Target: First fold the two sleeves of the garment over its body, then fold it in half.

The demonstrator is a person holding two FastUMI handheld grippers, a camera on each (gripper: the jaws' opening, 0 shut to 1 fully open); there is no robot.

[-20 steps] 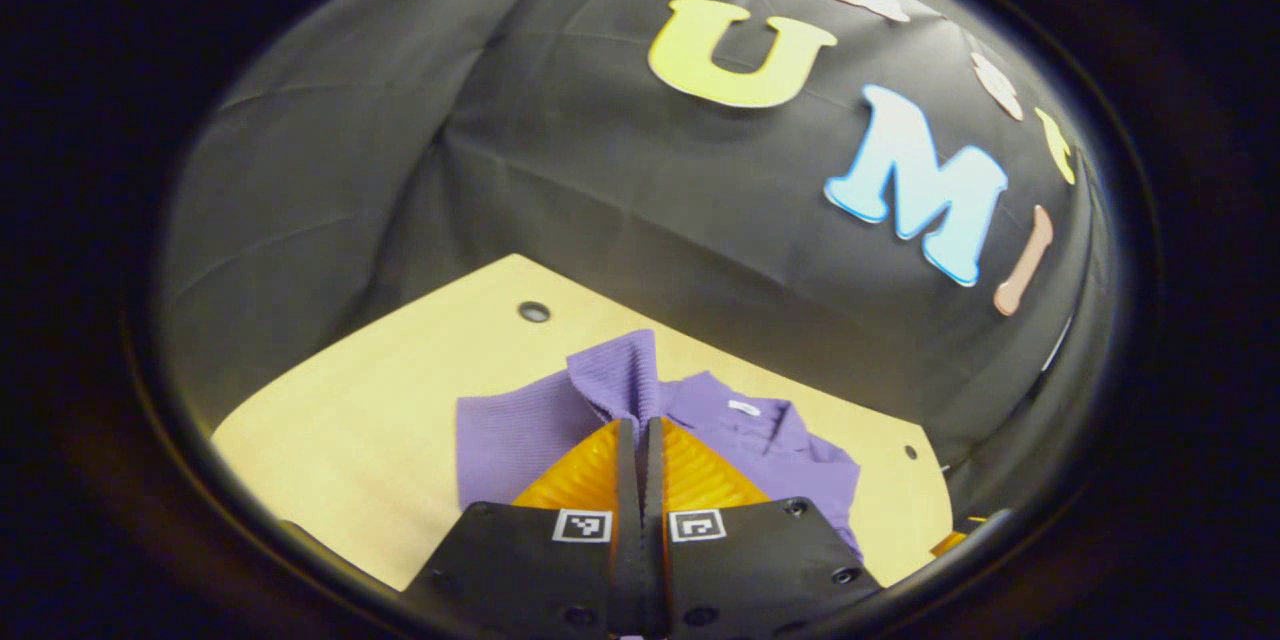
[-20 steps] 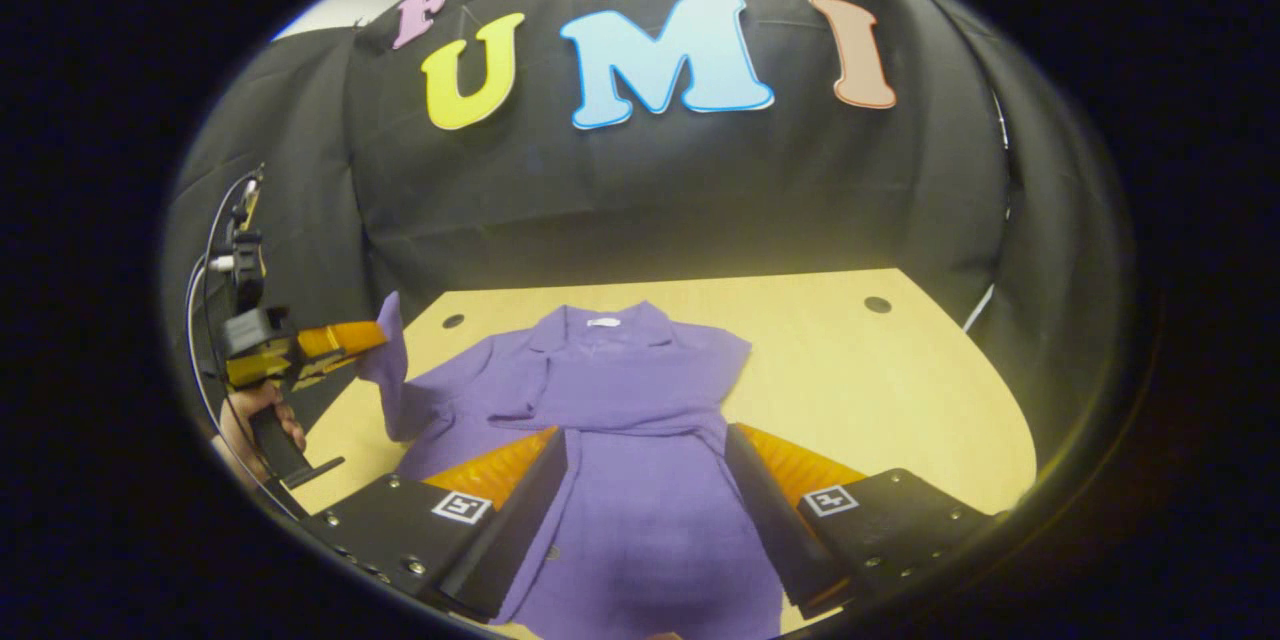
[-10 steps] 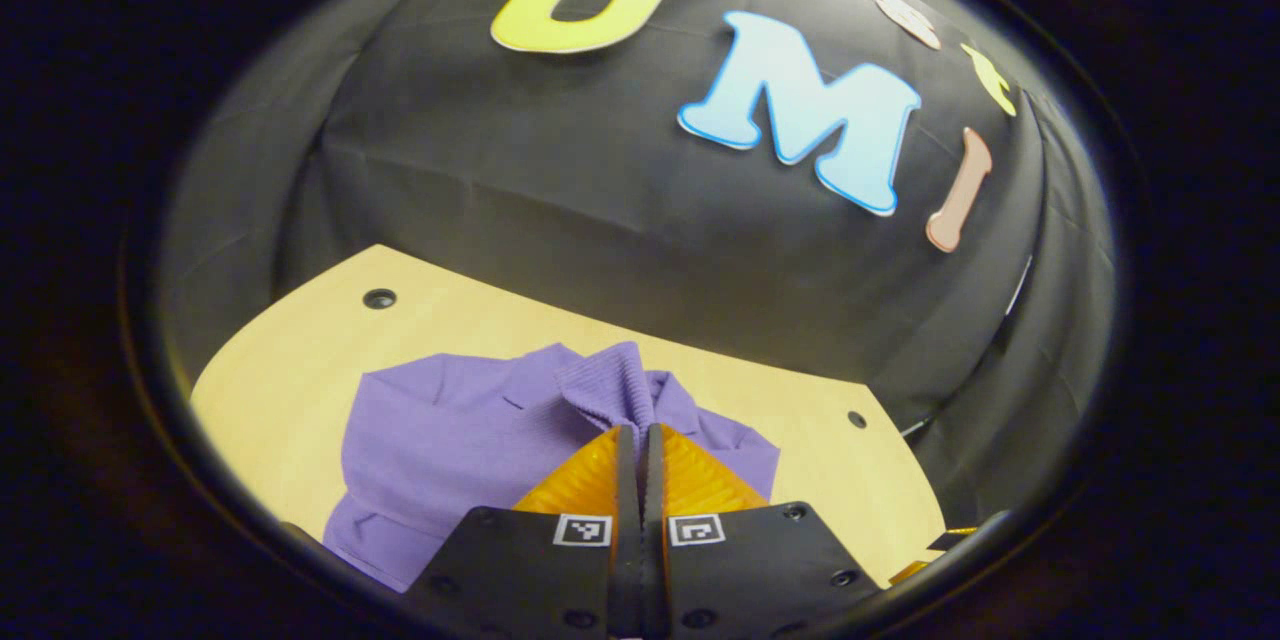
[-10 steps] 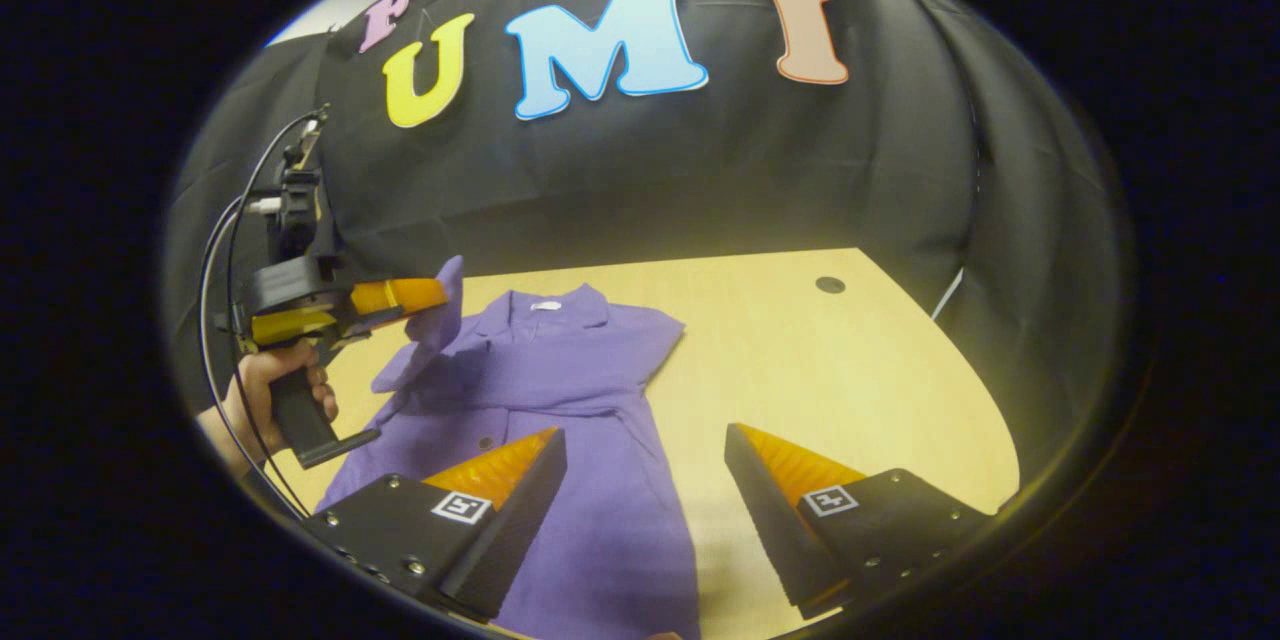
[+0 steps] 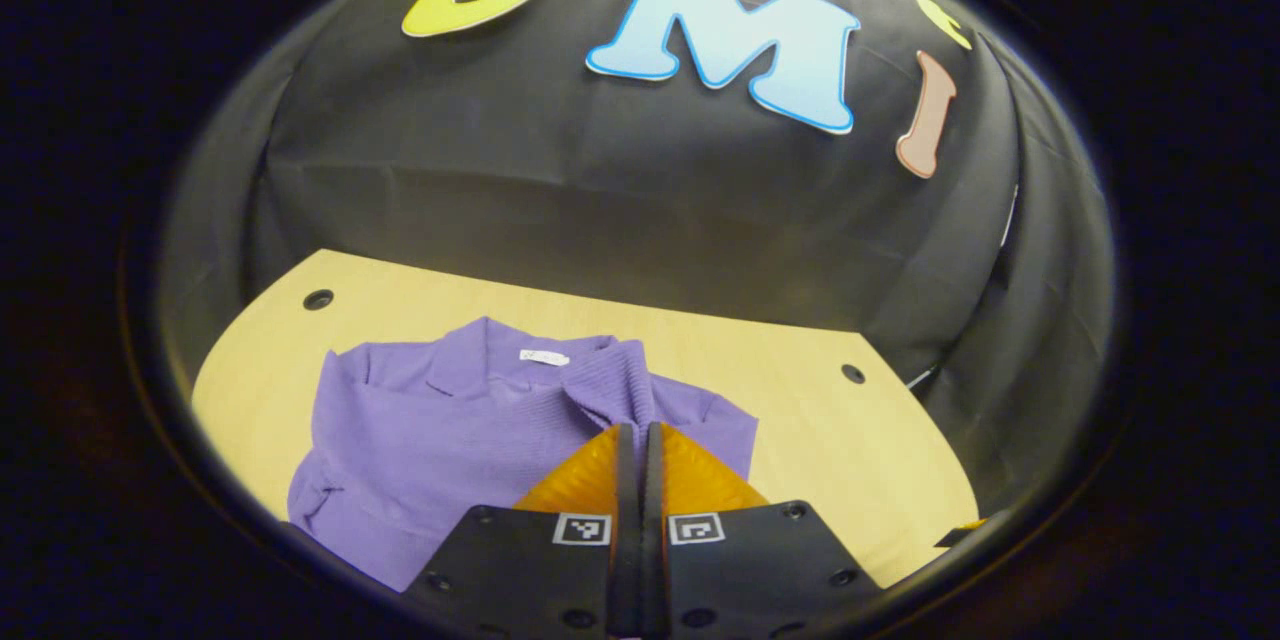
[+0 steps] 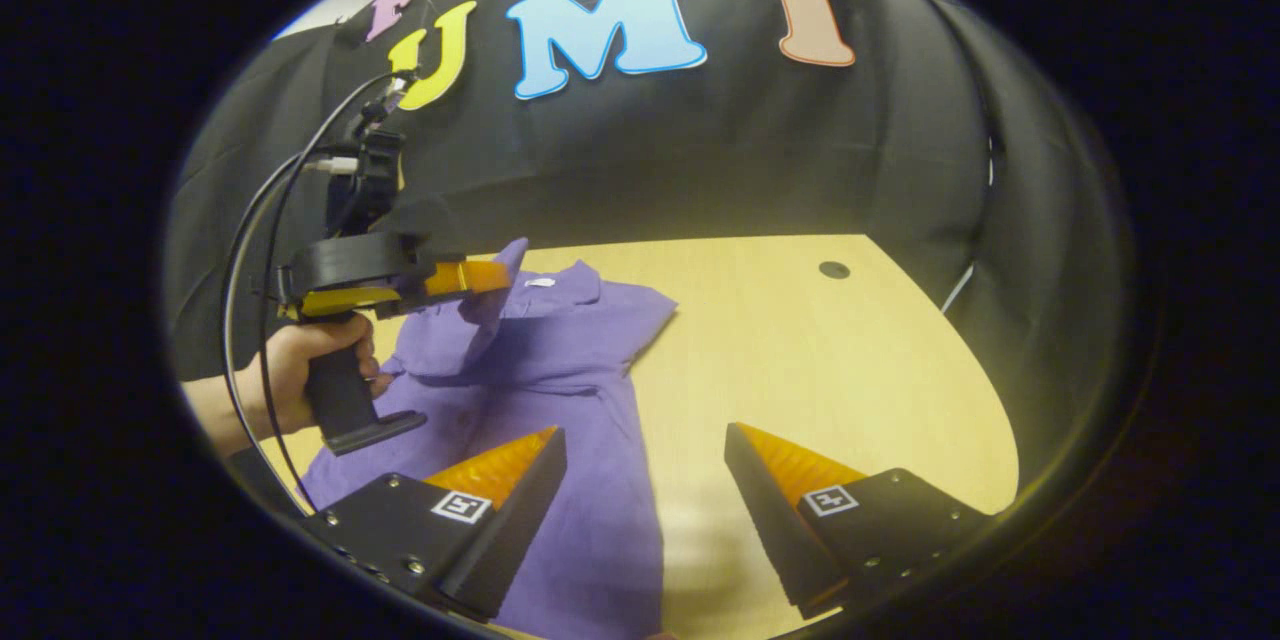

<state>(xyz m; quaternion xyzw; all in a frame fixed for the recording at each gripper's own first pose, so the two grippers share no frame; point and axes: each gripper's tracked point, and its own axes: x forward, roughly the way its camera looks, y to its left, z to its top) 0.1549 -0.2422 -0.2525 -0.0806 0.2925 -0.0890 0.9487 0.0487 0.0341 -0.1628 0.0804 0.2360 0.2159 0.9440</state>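
The left tool (image 5: 640, 430), clenched on the purple garment's (image 5: 440, 430) sleeve (image 5: 610, 385), should lay it flat across the body; the right tool (image 6: 645, 455) hung released above the desk (image 6: 850, 360).

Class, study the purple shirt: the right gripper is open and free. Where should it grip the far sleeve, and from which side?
Probably the outer hem of the sleeve, coming in from the bare table on that side. It lies flat, spread outward from the shirt, so the right gripper can pinch the edge; the left gripper holds the other sleeve.
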